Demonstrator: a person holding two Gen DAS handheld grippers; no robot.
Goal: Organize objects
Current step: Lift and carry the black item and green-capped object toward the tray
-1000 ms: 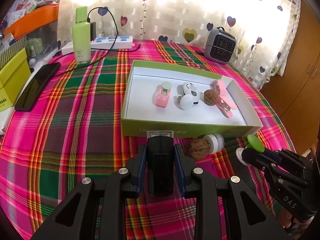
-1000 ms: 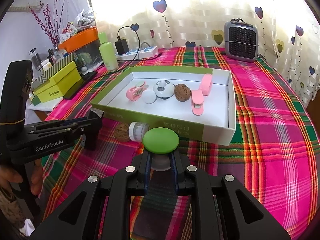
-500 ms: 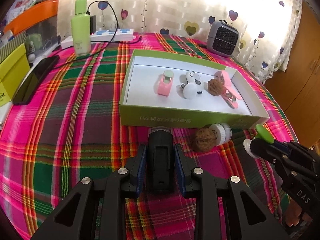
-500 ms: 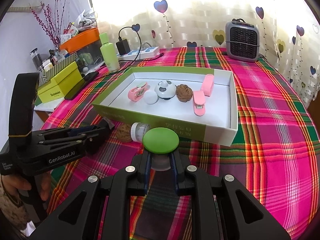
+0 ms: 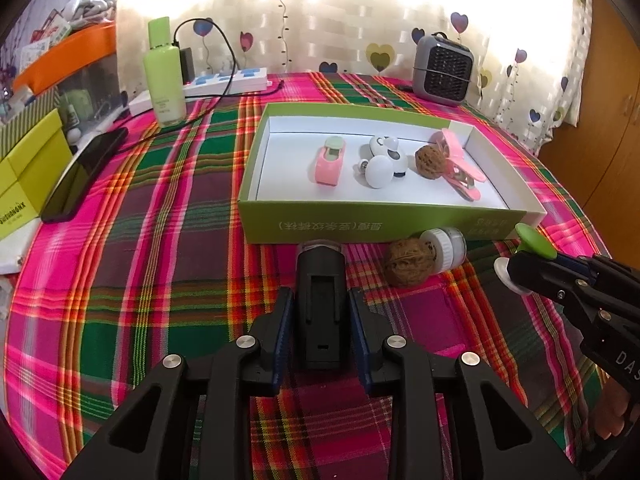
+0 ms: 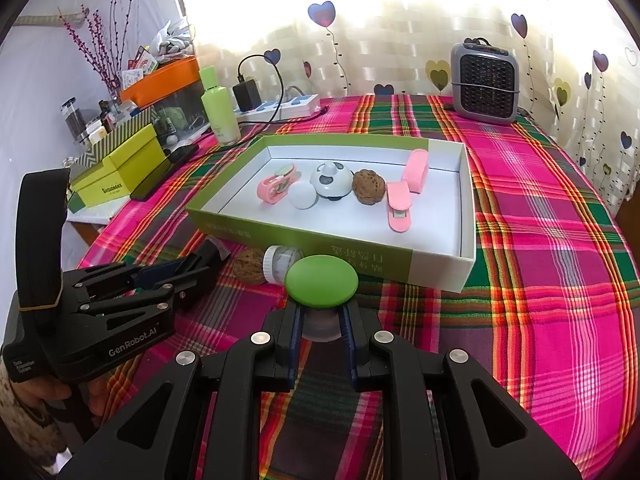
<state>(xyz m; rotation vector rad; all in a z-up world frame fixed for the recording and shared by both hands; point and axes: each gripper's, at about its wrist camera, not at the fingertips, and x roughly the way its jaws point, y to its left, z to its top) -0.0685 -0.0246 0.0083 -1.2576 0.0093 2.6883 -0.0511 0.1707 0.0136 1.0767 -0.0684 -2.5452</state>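
Black device (image 5: 320, 304) sits clamped between my left fingers (image 5: 280, 320) at lower centre of the left view, just below the green box (image 5: 380, 228). In the right view, my right fingers (image 6: 294, 328) grip the green-capped piece (image 6: 321, 280) at centre, below that box (image 6: 304, 236).

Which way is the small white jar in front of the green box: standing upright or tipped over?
Tipped over. The small white jar lies on its side on the tablecloth, touching a walnut, just outside the green box.

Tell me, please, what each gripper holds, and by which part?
Left gripper: black device, by its sides. Right gripper: green-topped item, by its pale base.
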